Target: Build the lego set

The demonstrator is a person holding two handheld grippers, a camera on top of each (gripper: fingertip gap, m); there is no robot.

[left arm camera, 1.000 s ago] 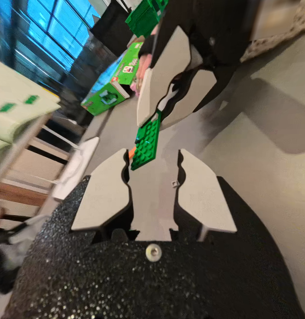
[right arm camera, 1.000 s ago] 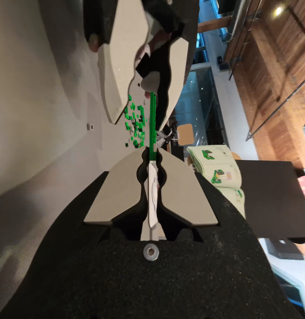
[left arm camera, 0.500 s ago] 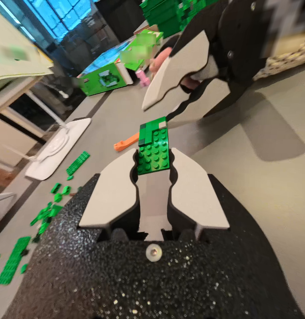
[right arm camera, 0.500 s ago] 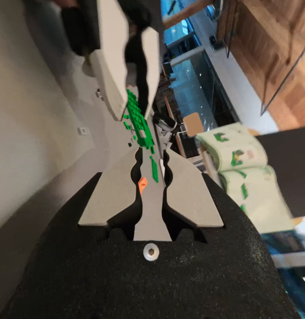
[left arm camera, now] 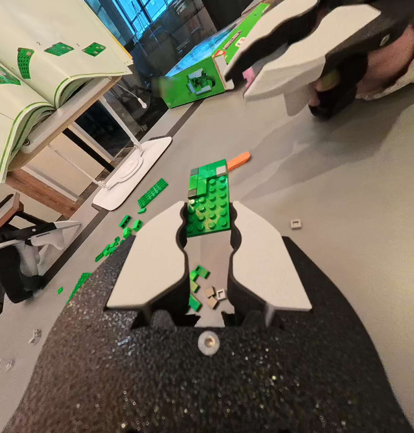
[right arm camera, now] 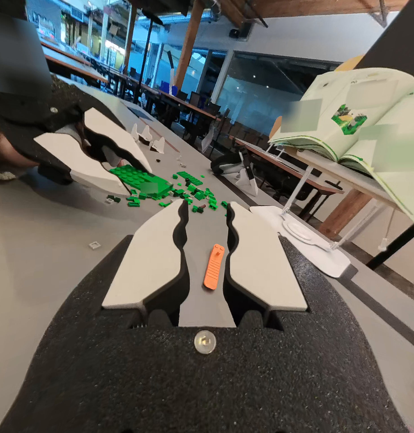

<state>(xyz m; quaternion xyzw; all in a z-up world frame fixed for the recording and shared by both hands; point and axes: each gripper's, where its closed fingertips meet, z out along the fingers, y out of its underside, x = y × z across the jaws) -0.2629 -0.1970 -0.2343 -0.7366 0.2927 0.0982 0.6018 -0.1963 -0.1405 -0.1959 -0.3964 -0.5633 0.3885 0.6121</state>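
On the grey table (left arm camera: 318, 210) the green set box (left arm camera: 196, 79) lies on its side at the far edge, the left gripper (left arm camera: 208, 210) pinches the green studded plate (left arm camera: 209, 206) just above loose green pieces (right arm camera: 196, 194), and the right gripper (right arm camera: 205, 206) hangs spread and empty over the orange separator (right arm camera: 214, 267).

Green studded lego plate (left arm camera: 209, 206): between the left tongs' (left arm camera: 208, 208) tips, raised above the grey bench (left arm camera: 342, 187). Orange flat brick-separator tool (right arm camera: 213, 267): on the bench, between the right tongs' (right arm camera: 205, 206) parted tips, touching neither. Loose small green pieces (right arm camera: 196, 194): scattered beyond. Open instruction booklet (right arm camera: 356, 131): on a clear stand, right.
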